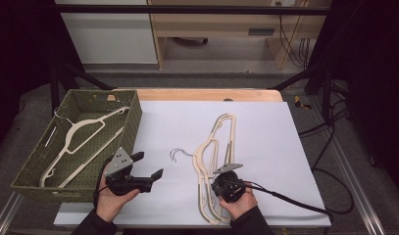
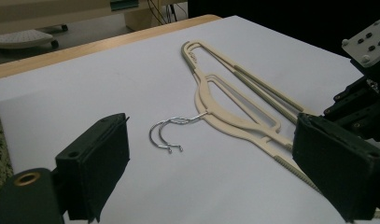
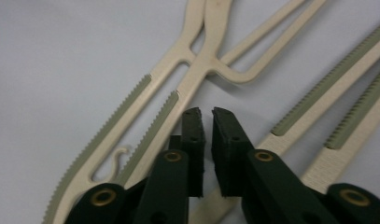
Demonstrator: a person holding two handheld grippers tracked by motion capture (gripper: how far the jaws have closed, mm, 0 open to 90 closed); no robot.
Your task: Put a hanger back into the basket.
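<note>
Two cream hangers point(image 1: 215, 161) lie stacked on the white sheet point(image 1: 265, 127) covering the worktop, their wire hooks point(image 2: 166, 133) side by side. The right gripper point(image 3: 205, 114) sits low over the near arms, its fingers drawn almost together with only a thin gap; whether they pinch a bar is hidden beneath them. The left gripper point(image 1: 149, 165) hovers wide open and empty beside a green basket point(image 1: 131, 122) holding another hanger point(image 1: 82, 139).

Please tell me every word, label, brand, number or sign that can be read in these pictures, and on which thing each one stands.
No readable text.
Hangers on the sheet: a small raised mark near the top loop, too blurred to read.
Hanger in the basket: no print seen.
Left gripper, right gripper: bare screws, no label.
</note>
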